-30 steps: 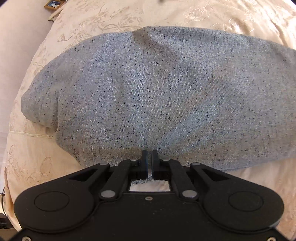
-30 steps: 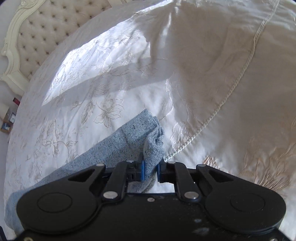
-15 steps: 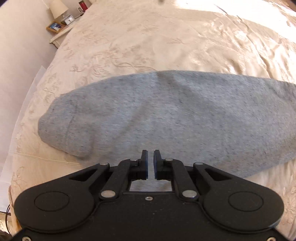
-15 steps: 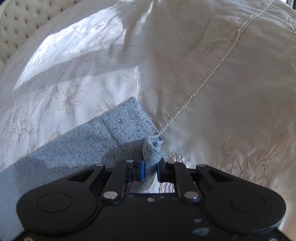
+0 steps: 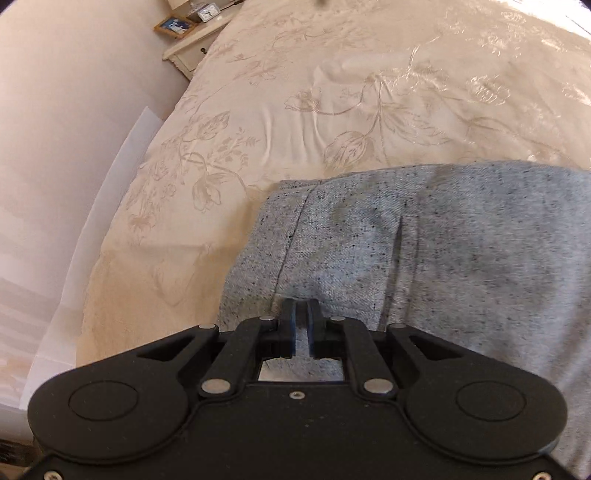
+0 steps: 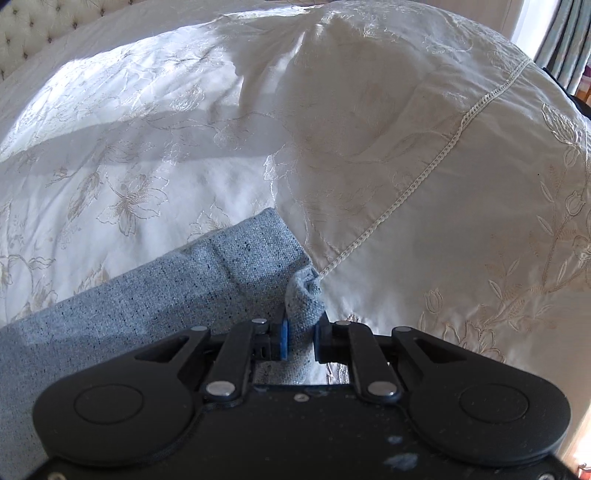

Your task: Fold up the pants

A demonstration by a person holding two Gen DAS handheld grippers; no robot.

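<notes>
Grey pants lie flat on the cream embroidered bedspread, near the bed's edge. Left gripper hovers over the pants' end by a seam, jaws a narrow slit apart with nothing pinched between them; fabric shows through the gap below. Right gripper is clamped on a bunched corner of the pants, the cloth wad pressed between the blue pads; the rest of that leg runs flat to the left across the bedspread. Nightstand with a photo frame sits beyond the bed, by the wall
</notes>
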